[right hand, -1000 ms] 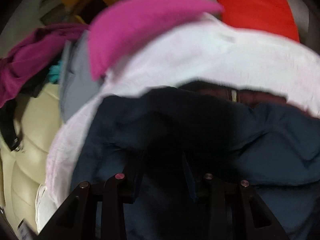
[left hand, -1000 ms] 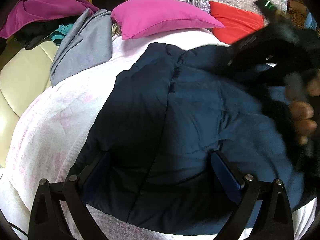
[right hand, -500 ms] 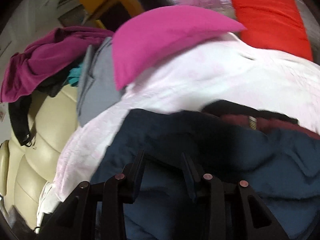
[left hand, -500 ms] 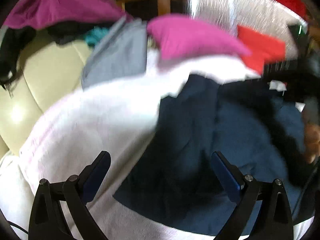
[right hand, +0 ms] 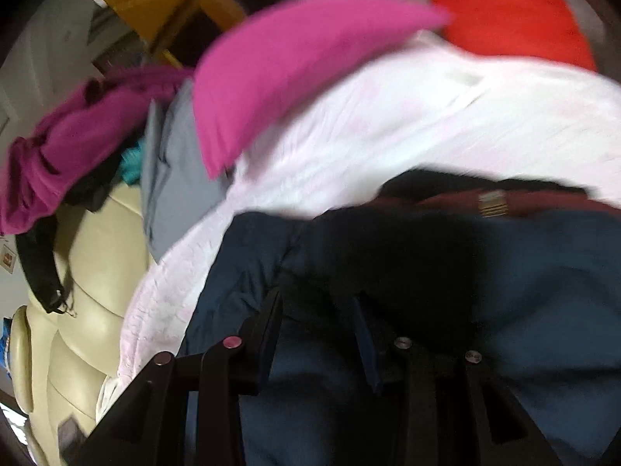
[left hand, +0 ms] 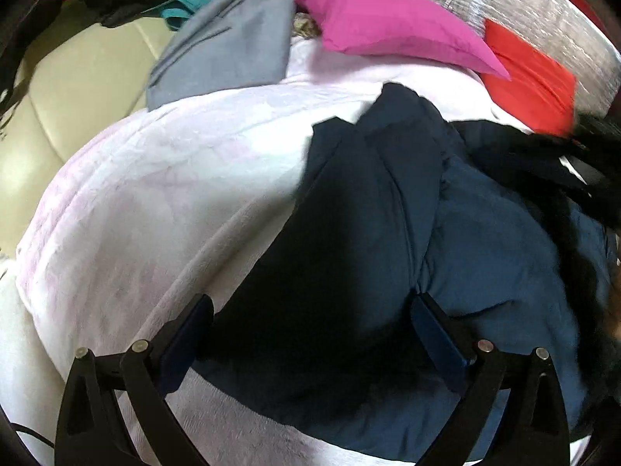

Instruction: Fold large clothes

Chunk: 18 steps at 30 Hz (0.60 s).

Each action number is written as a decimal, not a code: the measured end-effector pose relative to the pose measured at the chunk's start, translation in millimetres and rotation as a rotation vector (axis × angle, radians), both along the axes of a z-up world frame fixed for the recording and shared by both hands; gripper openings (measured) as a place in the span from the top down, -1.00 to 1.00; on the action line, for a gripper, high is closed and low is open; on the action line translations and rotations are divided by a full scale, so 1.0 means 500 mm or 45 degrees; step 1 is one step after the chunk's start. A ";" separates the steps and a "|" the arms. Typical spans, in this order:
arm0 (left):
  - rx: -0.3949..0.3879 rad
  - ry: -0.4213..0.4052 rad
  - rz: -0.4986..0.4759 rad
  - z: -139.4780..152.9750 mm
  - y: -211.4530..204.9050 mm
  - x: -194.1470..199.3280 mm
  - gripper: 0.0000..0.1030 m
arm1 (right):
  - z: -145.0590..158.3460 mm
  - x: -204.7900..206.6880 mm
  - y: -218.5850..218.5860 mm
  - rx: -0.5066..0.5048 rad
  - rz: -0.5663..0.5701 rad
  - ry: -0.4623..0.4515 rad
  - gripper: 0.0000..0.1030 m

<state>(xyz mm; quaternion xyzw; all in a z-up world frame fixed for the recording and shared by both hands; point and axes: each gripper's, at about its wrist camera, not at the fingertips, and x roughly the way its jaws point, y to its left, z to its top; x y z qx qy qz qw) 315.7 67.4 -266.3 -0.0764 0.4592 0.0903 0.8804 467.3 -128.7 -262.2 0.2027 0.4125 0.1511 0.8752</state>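
Note:
A navy padded jacket (left hand: 485,256) lies on a pale pink blanket (left hand: 163,202), with its left side doubled over into a dark fold (left hand: 349,233). My left gripper (left hand: 310,314) hangs open just above that fold, its blue pads wide apart and pinching nothing. In the right wrist view the jacket (right hand: 543,291) shows a maroon lining with a label (right hand: 493,202) at its far edge. My right gripper (right hand: 316,310) has a bunch of the navy fabric filling the narrow gap between its fingers, and its jaws are opening slightly. The right gripper shows only as a black blur at the right edge of the left wrist view.
A magenta pillow (left hand: 388,23) and a red pillow (left hand: 528,77) lie at the far end of the blanket. A grey garment (left hand: 229,46) and a purple one (right hand: 77,143) are heaped on the cream padded headboard (left hand: 66,97) at the left. A silver quilted sheet (left hand: 516,4) stands behind.
My left gripper has slid left and rolled, so the jacket now sits to its right with more blanket in view. The right gripper has risen a little with the navy fabric.

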 end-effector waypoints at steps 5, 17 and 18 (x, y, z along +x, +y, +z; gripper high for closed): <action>0.085 -0.098 0.018 0.043 -0.014 -0.035 -0.97 | 0.043 -0.167 -0.153 -0.203 -0.264 -0.089 0.15; 0.318 0.030 -0.158 0.010 -0.080 -0.053 -0.99 | -0.095 -0.433 -0.271 -0.280 -0.397 0.001 0.10; 0.310 0.036 -0.155 0.007 -0.078 -0.051 -1.00 | -0.101 -0.433 -0.271 -0.282 -0.395 -0.008 0.10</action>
